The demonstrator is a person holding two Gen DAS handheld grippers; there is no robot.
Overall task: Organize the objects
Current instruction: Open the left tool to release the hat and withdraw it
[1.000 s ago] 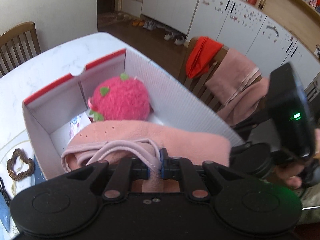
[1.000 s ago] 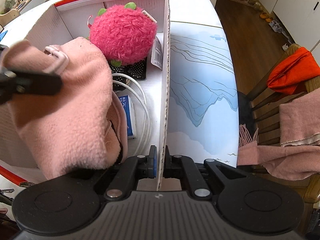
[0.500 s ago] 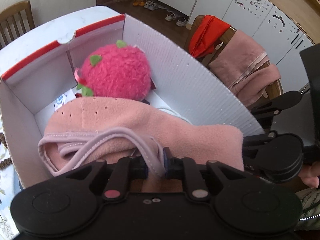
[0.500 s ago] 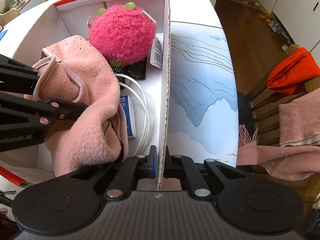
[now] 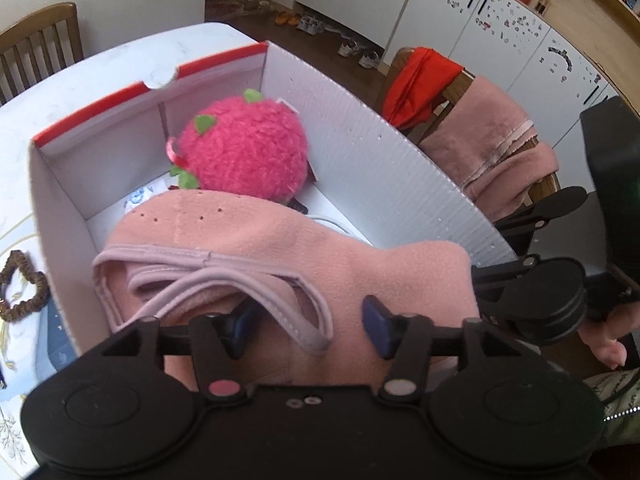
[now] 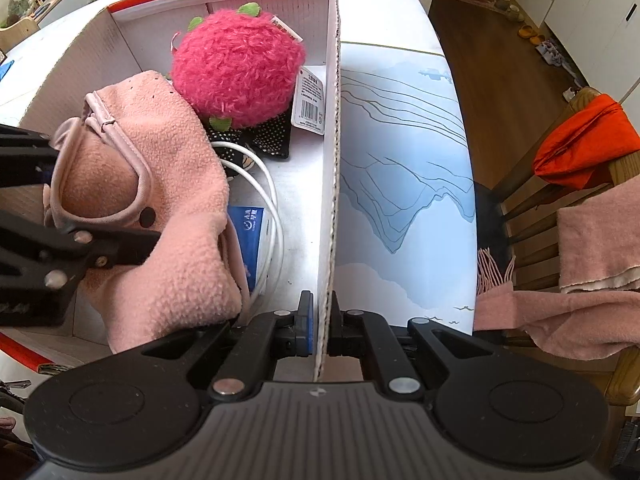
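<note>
The pink fleece hat [image 5: 256, 256] lies in your white box [image 5: 384, 184], the red plush strawberry [image 5: 244, 152] at its 12 o'clock. Your left gripper [image 5: 306, 326] is opening — pads off the hat's strap. Your right gripper [image 6: 320, 320] clamps the box's wall.

Desk [image 6: 400, 12]: white, marbled top. Directly on it: an open white corrugated box [image 6: 332, 128] with red-edged flaps; a pale blue mat [image 6: 404, 184] printed with mountain outlines, beside the box; a brown beaded ring [image 5: 24, 288] on the box's other side.
</note>
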